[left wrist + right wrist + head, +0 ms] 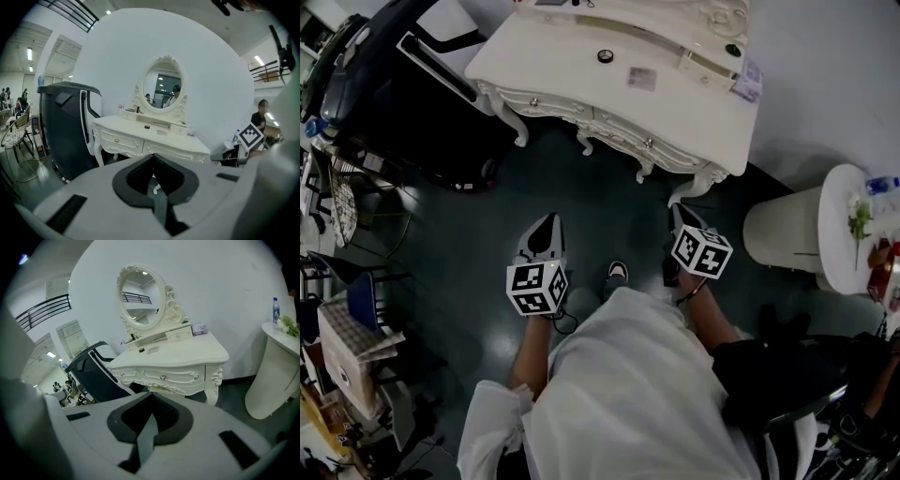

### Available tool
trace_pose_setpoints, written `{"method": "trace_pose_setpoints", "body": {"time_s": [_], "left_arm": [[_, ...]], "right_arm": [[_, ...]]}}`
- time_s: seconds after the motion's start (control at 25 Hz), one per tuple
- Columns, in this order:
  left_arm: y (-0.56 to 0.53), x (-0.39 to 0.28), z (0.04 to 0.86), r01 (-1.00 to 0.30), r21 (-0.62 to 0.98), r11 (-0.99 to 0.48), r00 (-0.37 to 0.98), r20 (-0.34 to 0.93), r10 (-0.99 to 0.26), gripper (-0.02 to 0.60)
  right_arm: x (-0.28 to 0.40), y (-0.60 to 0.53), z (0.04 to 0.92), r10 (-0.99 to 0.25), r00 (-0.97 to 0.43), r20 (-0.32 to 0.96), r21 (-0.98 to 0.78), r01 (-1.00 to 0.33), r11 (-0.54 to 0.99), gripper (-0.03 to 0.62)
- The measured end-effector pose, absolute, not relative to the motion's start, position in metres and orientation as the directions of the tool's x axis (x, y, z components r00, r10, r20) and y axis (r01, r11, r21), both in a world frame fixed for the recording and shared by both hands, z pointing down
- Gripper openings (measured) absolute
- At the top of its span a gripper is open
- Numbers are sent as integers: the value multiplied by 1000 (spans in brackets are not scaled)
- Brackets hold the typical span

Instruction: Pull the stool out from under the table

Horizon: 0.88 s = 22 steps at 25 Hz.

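Observation:
A white ornate dressing table point(581, 70) stands against the wall ahead. The stool point(643, 172) is tucked under it: only two curled white legs show below the drawer front in the head view, and a strip of its carved edge point(161, 389) shows in the right gripper view. My left gripper point(548, 221) and right gripper point(678, 212) are held side by side over the dark floor, a short way in front of the table, both pointing at it. Both are shut with nothing between the jaws, as seen on the left gripper point(153, 157) and the right gripper point(151, 394).
A large dark machine point(384, 75) stands left of the table. A white round pedestal stand point(839, 220) with a bottle and flowers is at the right. Chairs and clutter point(347, 309) line the left side. An oval mirror point(162, 86) tops the table. A person point(260, 117) stands at the far right.

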State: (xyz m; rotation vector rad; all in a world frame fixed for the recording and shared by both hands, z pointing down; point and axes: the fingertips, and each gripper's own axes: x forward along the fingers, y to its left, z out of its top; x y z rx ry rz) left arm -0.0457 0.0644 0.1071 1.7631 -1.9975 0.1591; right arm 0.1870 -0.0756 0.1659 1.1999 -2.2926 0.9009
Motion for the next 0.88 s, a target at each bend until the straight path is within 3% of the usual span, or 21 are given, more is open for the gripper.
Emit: {"method": "trace_pose_setpoints", "body": {"time_s": [0.24,0.64,0.88], "left_arm": [[32,-66,122,-972,203,120,-20,436,-900,9],[-45,-105,164,-970,221,-105,202,480,-854,9],[-74,-131,218,-964,235,-127,232,506,-831,9]], "right_arm": [[169,-84,181,-568,-526,632,-346,-848,401,0],[120,-104,218,-623,-425,657,-368,-902,227,0],[72,-115,256,-610,-449,654,-352,-893,280,0]]}}
